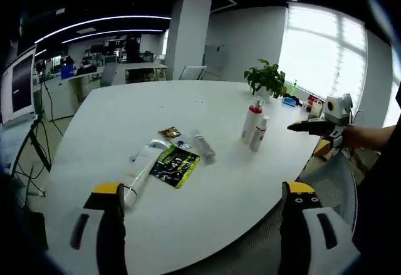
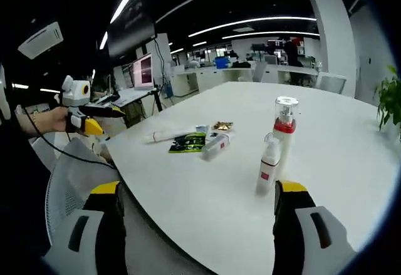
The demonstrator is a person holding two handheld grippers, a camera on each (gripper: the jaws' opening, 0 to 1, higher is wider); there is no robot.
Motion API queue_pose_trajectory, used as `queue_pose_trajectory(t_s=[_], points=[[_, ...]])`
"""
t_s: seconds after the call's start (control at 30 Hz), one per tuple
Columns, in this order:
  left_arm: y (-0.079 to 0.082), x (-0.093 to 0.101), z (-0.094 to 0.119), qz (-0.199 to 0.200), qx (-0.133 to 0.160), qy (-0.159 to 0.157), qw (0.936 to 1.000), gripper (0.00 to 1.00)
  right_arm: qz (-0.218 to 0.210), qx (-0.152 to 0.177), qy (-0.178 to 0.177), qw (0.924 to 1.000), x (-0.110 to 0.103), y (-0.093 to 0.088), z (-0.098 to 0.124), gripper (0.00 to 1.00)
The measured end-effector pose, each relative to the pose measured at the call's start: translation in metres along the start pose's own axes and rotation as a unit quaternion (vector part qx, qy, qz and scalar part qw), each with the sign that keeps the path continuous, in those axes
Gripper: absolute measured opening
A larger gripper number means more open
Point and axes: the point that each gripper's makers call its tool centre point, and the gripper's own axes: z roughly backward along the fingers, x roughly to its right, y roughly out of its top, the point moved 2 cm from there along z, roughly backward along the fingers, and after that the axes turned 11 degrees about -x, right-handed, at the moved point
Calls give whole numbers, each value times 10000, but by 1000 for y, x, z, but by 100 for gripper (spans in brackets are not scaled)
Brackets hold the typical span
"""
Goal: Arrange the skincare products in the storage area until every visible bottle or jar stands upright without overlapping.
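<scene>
Two bottles stand upright and close together near the table's edge: a taller bottle [image 2: 285, 131] with a red band and a shorter bottle [image 2: 269, 165]. Toward the table's middle, a long white tube [image 1: 143, 170], a smaller tube [image 1: 203, 145], a dark sachet [image 1: 175, 165] and a gold sachet [image 1: 169, 133] lie flat, partly overlapping. The left gripper [image 1: 207, 215] and right gripper [image 2: 197, 215] are held with jaws apart and empty, off the white table [image 1: 125, 112]. Standing the lying tubes is judged unstarted; a reach to the long tube is called for next.
</scene>
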Motion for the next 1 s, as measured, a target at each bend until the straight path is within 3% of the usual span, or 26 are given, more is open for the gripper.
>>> queue_pose_trajectory(t_s=[0.43, 1.0], points=[[-1, -8, -11, 1, -139, -2, 9999, 94, -87, -21, 41, 10000, -3, -6, -7, 100], [-11, -47, -39, 114, -623, 128, 9979, 85, -410, -74, -105, 9991, 11, -17, -9, 100]])
